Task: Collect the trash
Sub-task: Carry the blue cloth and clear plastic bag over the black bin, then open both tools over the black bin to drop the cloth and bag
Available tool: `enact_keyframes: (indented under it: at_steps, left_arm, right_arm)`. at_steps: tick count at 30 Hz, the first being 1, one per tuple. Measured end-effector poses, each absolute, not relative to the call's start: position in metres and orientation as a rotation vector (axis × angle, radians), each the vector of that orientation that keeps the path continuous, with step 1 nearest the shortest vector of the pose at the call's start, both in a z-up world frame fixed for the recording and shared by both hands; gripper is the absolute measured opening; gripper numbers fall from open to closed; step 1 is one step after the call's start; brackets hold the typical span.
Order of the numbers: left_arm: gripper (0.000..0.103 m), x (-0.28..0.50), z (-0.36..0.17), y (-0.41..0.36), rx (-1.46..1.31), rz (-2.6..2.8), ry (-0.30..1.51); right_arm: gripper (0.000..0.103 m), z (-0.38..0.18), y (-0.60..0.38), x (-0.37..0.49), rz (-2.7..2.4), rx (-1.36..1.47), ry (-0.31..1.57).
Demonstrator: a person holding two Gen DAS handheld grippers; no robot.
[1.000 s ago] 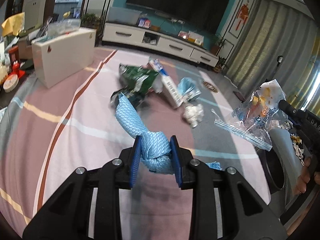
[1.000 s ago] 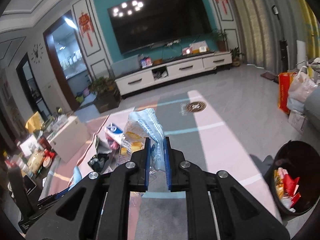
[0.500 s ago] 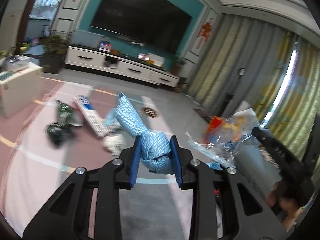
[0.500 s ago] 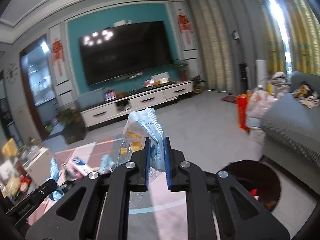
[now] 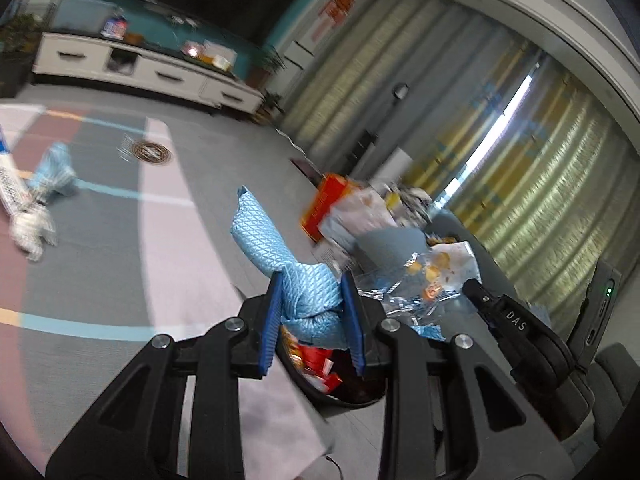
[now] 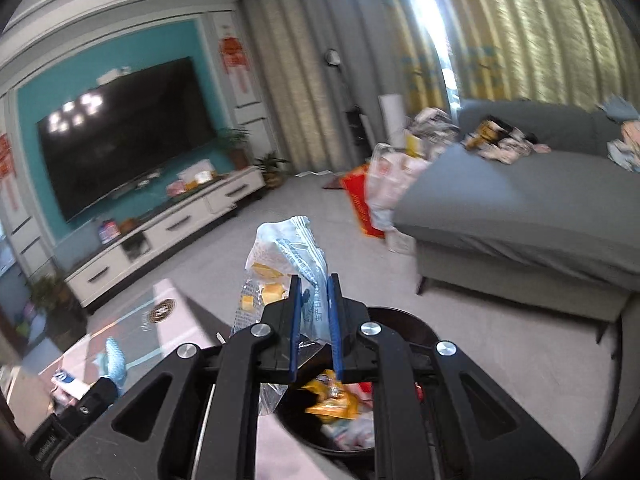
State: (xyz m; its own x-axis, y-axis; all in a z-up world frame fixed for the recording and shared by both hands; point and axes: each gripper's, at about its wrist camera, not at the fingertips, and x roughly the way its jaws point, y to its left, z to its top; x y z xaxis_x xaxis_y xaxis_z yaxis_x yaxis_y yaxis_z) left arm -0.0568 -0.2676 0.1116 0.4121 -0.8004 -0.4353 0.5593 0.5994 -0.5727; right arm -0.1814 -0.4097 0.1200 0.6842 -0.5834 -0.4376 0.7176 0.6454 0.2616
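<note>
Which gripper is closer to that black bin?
It is hard to call; the right perhaps. The right gripper, shut on a clear wrapper, hangs over the bin. The left gripper, shut on a blue cloth, hangs over its near rim.

Trash bin (image 6: pixel 404 322) before the sofa (image 6: pixel 520 216), wrappers (image 6: pixel 336 400) inside.

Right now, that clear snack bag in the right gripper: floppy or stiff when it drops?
Probably floppy: the clear snack bag crumples and bulges around the right gripper. Likely light, thin film with few yellow pieces inside. It may flutter rather than fall straight into the black bin.
</note>
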Motion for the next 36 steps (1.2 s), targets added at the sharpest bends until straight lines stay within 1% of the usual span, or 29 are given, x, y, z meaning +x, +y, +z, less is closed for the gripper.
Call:
enact_keyframes:
  at_steps: [4,8,21,23,25,26,27,28,29,30,31,32,33,34,36]
  left_arm:
    - [0.03,-0.054,0.088,-0.311,-0.332,-0.937,0.822]
    - [0.03,-0.052,0.065,-0.342,-0.274,-0.96,0.86]
    - [0.031,-0.038,0.008,-0.405,-0.181,-0.98,1.009]
    - [0.039,-0.041,0.006,-0.409,-0.164,-0.977,1.014]
    - [0.064,-0.042,0.009,-0.405,-0.206,-0.984,0.985]
    - [0.069,-0.043,0.011,-0.403,-0.215,-0.987,0.975]
    - [0.074,-0.045,0.016,-0.4,-0.212,-0.983,0.955]
    - [0.08,-0.047,0.019,-0.399,-0.201,-0.978,0.937]
    - [0.082,-0.049,0.024,-0.396,-0.188,-0.974,0.915]
    - [0.087,-0.05,0.03,-0.391,-0.183,-0.97,0.892]
    - [0.093,-0.05,0.034,-0.385,-0.185,-0.964,0.877]
    - [0.095,-0.05,0.038,-0.381,-0.191,-0.957,0.87]
    - [0.096,-0.05,0.043,-0.372,-0.2,-0.947,0.862]
    - [0.099,-0.048,0.048,-0.363,-0.208,-0.931,0.859]
    - [0.1,-0.045,0.056,-0.342,-0.215,-0.884,0.854]
  right_arm:
    - [0.014,0.108,-0.421,-0.185,-0.83,0.45,0.37]
    - [0.014,0.094,-0.436,-0.185,-0.872,0.47,0.413]
    - [0.014,0.052,-0.469,-0.165,-0.953,0.503,0.596]
    - [0.015,0.048,-0.471,-0.164,-0.95,0.512,0.612]
    - [0.017,0.047,-0.472,-0.164,-0.945,0.521,0.616]
    - [0.027,0.048,-0.472,-0.164,-0.949,0.525,0.614]
    - [0.042,0.049,-0.473,-0.165,-0.955,0.527,0.607]
    - [0.051,0.051,-0.472,-0.168,-0.954,0.535,0.584]
    - [0.064,0.053,-0.473,-0.171,-0.952,0.548,0.567]
    - [0.068,0.056,-0.472,-0.174,-0.947,0.563,0.543]
    - [0.069,0.058,-0.472,-0.175,-0.942,0.573,0.529]
    - [0.075,0.06,-0.471,-0.177,-0.937,0.584,0.512]
    - [0.079,0.062,-0.47,-0.179,-0.934,0.59,0.497]
    - [0.08,0.065,-0.468,-0.179,-0.932,0.59,0.487]
    - [0.083,0.069,-0.464,-0.179,-0.928,0.585,0.478]
